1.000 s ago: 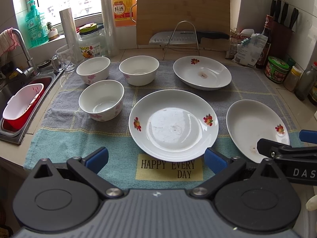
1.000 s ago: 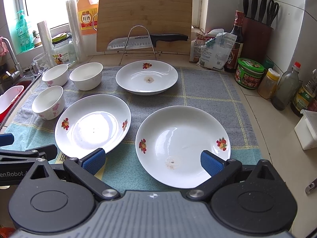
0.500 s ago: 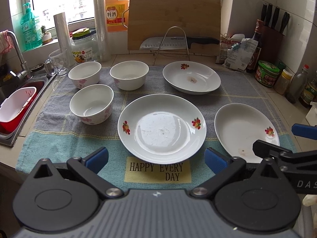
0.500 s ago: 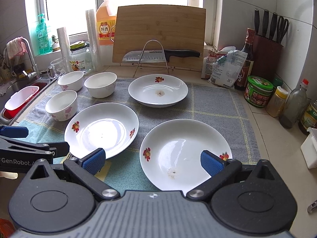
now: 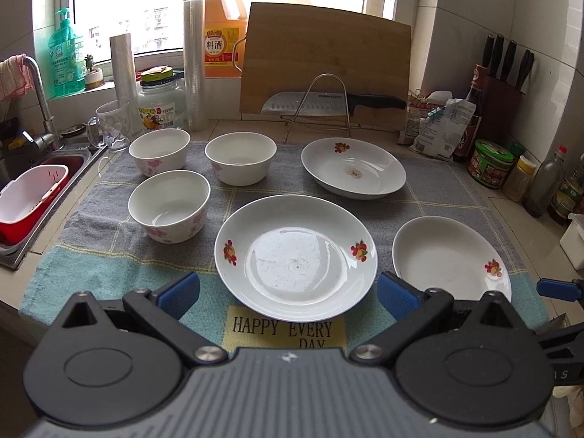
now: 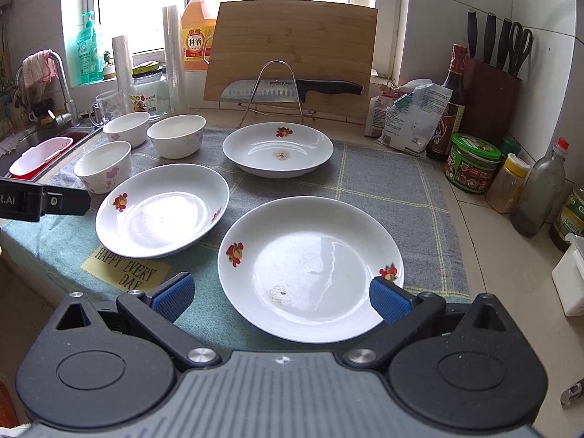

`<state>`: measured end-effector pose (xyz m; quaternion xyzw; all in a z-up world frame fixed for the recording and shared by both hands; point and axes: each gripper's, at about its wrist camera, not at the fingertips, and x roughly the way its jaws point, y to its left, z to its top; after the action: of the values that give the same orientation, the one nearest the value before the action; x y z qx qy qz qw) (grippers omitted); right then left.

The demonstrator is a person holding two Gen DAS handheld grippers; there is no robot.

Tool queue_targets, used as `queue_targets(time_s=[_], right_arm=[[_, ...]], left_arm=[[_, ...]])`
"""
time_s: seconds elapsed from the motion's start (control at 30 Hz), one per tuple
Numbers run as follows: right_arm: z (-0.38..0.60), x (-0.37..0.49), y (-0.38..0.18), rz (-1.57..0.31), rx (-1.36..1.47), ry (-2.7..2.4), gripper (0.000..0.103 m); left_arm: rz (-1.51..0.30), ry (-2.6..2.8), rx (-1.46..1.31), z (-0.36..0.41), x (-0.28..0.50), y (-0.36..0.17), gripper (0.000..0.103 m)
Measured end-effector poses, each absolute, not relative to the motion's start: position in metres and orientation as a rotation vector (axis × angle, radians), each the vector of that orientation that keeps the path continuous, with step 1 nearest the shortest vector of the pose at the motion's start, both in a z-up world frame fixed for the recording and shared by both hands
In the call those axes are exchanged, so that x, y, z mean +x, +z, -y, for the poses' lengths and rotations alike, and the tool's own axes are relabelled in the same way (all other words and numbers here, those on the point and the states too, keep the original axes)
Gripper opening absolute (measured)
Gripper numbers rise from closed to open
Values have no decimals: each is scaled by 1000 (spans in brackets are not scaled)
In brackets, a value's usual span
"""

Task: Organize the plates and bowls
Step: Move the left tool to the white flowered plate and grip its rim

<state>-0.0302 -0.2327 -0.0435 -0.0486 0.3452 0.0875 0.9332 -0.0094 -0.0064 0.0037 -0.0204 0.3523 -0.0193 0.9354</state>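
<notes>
Three white plates with red flower prints lie on a towel: a middle plate (image 5: 295,259) (image 6: 160,211), a right plate (image 5: 450,259) (image 6: 310,266) and a far plate (image 5: 353,172) (image 6: 277,149). Three white bowls stand at the left: a near bowl (image 5: 169,204) (image 6: 103,171), a far-left bowl (image 5: 159,150) (image 6: 127,127) and a far-middle bowl (image 5: 240,157) (image 6: 177,135). My left gripper (image 5: 288,294) hovers open at the front of the middle plate. My right gripper (image 6: 280,297) hovers open over the near edge of the right plate. Neither holds anything.
The towel (image 5: 109,266) covers the counter. A sink (image 5: 40,182) with a red-and-white basket is at the left. A cutting board (image 5: 325,65) and a knife on a rack (image 5: 328,104) stand behind. Jars, bottles and a knife block (image 6: 492,95) line the right wall.
Both grippers have drawn back and lifted, so the window and back wall show more. The plates and bowls have not moved. Both stay open.
</notes>
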Motion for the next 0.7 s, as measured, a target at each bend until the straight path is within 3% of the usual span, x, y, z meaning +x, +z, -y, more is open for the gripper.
queue_targets(time_s=[0.7], right_arm=[[257,-9,-113,-802,-50,172,103]], left_arm=[[-773,-142,-38,23,0,-6,102]])
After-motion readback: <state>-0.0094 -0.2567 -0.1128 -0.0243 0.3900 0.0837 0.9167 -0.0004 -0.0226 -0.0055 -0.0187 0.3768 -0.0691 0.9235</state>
